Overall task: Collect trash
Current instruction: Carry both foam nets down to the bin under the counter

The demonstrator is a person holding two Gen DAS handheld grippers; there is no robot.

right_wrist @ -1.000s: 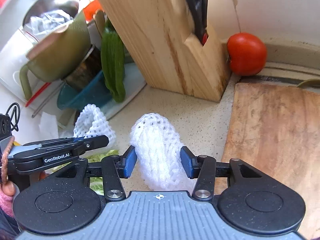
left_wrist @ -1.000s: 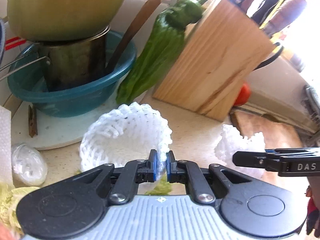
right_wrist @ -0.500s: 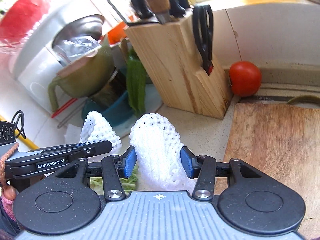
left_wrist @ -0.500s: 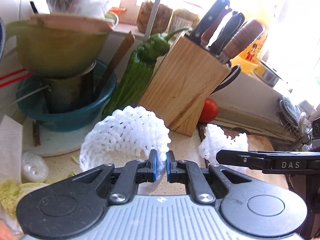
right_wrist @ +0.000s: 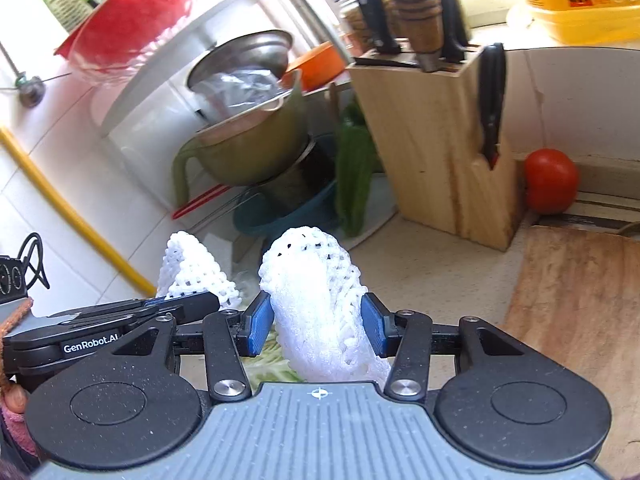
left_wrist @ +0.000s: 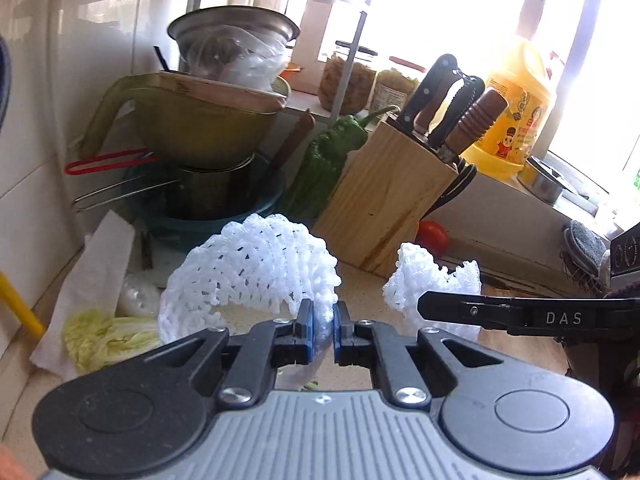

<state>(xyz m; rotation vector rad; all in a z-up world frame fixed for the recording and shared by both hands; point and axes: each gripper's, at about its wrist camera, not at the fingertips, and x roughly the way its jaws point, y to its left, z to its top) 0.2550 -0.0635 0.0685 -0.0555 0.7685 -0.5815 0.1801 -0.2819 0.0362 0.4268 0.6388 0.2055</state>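
Carrying both foam nets clear of the tabletop (right_wrist: 432, 264) goes best with left gripper (left_wrist: 322, 330) pinching its foam net (left_wrist: 248, 268) and right gripper (right_wrist: 316, 320) squeezing its own net (right_wrist: 316, 304) firmly.

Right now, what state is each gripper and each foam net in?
left gripper: shut, pinching the edge of the wide foam net
right gripper: fingers closed on the bunched foam net
both nets: lifted clear of the counter

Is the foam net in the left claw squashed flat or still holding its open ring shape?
Still an open ring. The left claw pinches only one edge of the foam net; the rest arches up with countertop visible through its hollow.
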